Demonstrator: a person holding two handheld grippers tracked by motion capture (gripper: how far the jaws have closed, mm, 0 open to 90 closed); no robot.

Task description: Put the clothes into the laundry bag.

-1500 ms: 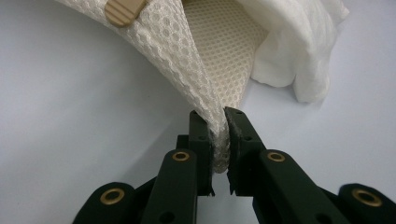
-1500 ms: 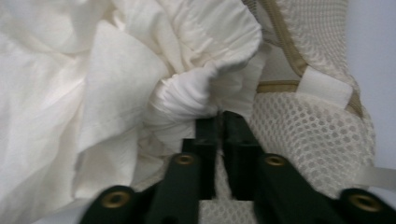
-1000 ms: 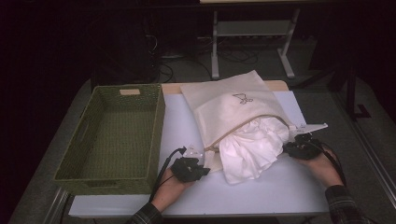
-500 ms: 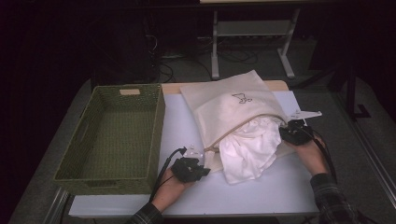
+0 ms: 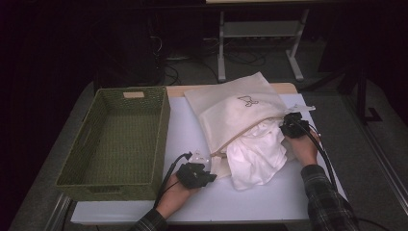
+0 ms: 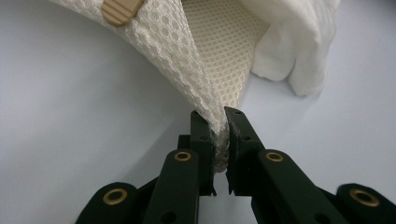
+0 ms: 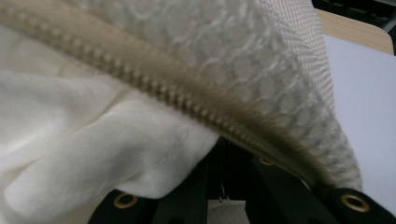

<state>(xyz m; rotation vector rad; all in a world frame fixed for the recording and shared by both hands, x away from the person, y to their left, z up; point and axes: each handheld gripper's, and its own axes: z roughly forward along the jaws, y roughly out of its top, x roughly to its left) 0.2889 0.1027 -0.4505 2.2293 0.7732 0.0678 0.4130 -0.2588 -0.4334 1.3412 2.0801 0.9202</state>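
A cream mesh bag (image 5: pixel 240 108) lies on the white table (image 5: pixel 269 202), and white cloth (image 5: pixel 257 154) spills from its zipped mouth. At the bag's near left corner my left gripper (image 5: pixel 195 173) is shut on the mesh edge (image 6: pixel 205 93), seen pinched between its jaws (image 6: pixel 220 135). My right gripper (image 5: pixel 291 126) sits at the right end of the mouth. In the right gripper view the tan zip edge (image 7: pixel 187 102) and the cloth (image 7: pixel 93 140) cover the jaw tips. The jaw bases stand close together.
A green woven basket (image 5: pixel 72 168) stands empty on the left half of the table, close to my left gripper. Bare table lies between the basket and the bag. Beyond the far edge are a metal stand (image 5: pixel 260 29) and cables on a dark floor.
My right gripper has moved away from the person and slightly left, taking the bag's right corner with it. The zip edge now runs straighter. The left gripper has stayed in place.
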